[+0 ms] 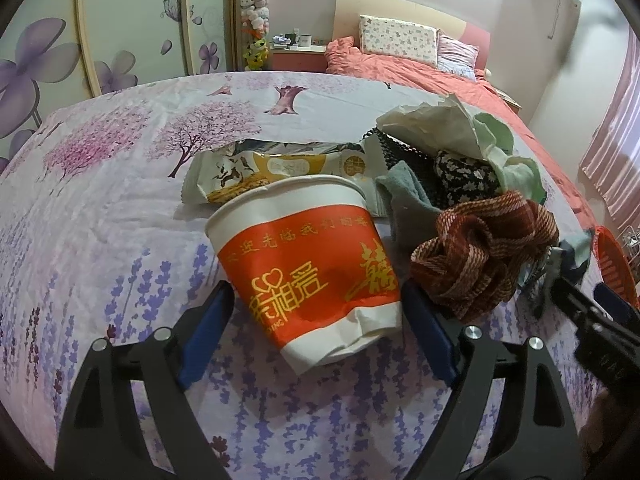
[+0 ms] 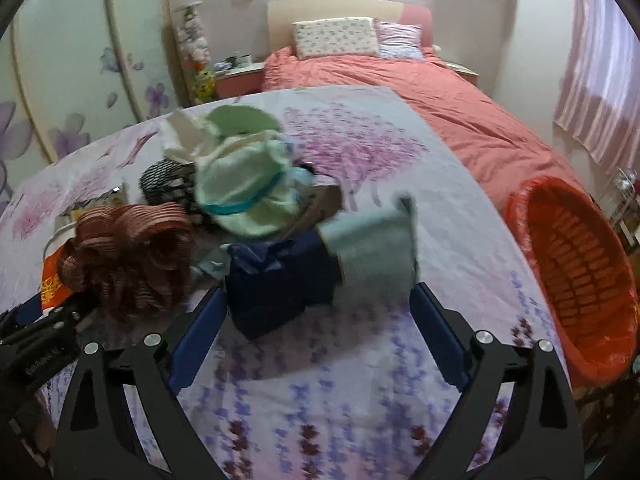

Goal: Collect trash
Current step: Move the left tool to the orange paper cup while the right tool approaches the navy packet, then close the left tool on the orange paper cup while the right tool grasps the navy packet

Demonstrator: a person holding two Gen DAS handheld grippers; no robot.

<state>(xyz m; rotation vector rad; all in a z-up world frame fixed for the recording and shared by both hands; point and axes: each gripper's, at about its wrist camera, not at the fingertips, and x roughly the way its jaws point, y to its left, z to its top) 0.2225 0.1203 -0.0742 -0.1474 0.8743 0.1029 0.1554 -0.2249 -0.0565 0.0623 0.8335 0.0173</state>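
A crumpled red-and-white paper cup (image 1: 308,264) lies tilted on the flowered tablecloth (image 1: 100,200). My left gripper (image 1: 316,300) is open, its blue pads on either side of the cup's base without squeezing it. Behind the cup lies an empty snack wrapper (image 1: 276,170). My right gripper (image 2: 318,304) is open over a dark blue crumpled piece (image 2: 276,284) and a pale teal cloth (image 2: 372,244). A red-lined waste basket (image 2: 580,280) stands at the table's right edge.
A heap of rags lies mid-table: a rust-red woven cloth (image 1: 484,248), black-and-white patterned cloth (image 1: 464,176), light green cloth (image 2: 244,192) and crumpled white paper (image 1: 432,120). A pink bed (image 2: 420,88) stands beyond the table. The right gripper shows in the left view (image 1: 592,312).
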